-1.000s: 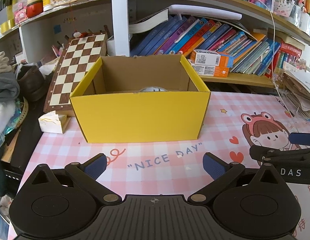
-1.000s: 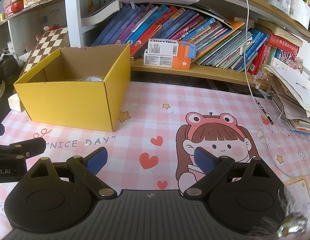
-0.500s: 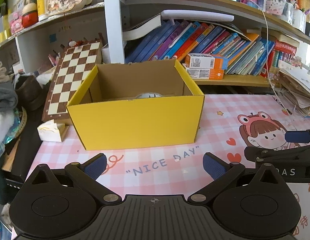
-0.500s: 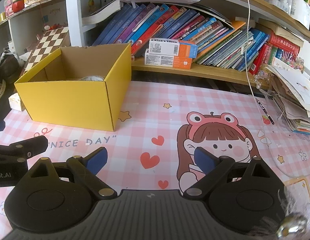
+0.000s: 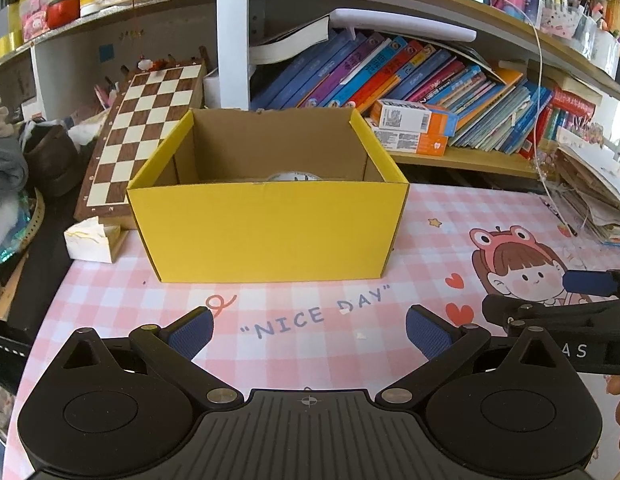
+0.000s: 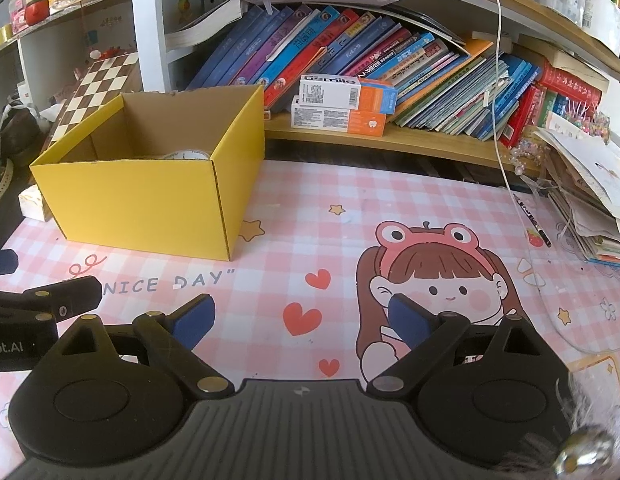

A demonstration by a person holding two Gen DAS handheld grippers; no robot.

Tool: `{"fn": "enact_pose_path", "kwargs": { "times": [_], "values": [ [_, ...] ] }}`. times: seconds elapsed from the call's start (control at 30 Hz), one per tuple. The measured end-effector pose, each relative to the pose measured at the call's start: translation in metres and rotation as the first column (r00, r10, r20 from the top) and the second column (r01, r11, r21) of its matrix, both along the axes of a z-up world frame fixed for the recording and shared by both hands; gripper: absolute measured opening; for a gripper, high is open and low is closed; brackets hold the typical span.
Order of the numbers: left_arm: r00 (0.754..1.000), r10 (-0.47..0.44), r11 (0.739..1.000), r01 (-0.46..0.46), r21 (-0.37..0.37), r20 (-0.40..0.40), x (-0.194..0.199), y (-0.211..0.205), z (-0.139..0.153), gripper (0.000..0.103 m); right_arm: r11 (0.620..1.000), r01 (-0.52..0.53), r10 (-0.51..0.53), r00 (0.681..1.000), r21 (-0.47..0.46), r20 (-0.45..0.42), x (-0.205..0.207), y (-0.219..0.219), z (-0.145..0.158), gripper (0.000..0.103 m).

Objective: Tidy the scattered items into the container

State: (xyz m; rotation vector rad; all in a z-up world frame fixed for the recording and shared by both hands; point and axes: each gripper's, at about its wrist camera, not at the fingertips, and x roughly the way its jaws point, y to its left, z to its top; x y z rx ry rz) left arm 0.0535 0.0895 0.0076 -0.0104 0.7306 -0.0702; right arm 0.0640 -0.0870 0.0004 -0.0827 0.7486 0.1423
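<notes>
A yellow cardboard box (image 5: 270, 236) stands open on the pink checked mat, also in the right wrist view (image 6: 142, 212). The top of a white round item (image 5: 294, 177) shows above its front wall; it also shows in the right wrist view (image 6: 188, 155). The rest of the box's inside is hidden. My left gripper (image 5: 308, 332) is open and empty, low over the mat in front of the box. My right gripper (image 6: 302, 320) is open and empty, over the mat to the right of the box. Each gripper shows at the edge of the other's view.
A chessboard (image 5: 142, 136) leans behind the box at the left. A small white box (image 5: 92, 238) lies by the mat's left edge. A shelf of books (image 6: 389, 64) with orange-and-white cartons (image 6: 341, 108) runs along the back. Piled papers (image 6: 589, 200) sit at the right.
The left gripper has turned a little, so the box now sits more centred and squarer in its view. The right gripper has barely moved. Both stay open.
</notes>
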Motion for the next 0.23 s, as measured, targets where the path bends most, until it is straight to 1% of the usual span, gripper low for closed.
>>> {"fn": "enact_pose_path", "kwargs": {
  "times": [0.23],
  "values": [
    [1.0,-0.014,1.0,0.014,0.003,0.0,-0.0009,-0.002,-0.0001,0.103,1.0,-0.005,0.005,1.0,-0.002,-0.005,0.0001,0.0011,-0.0018,0.094]
  ]
}}
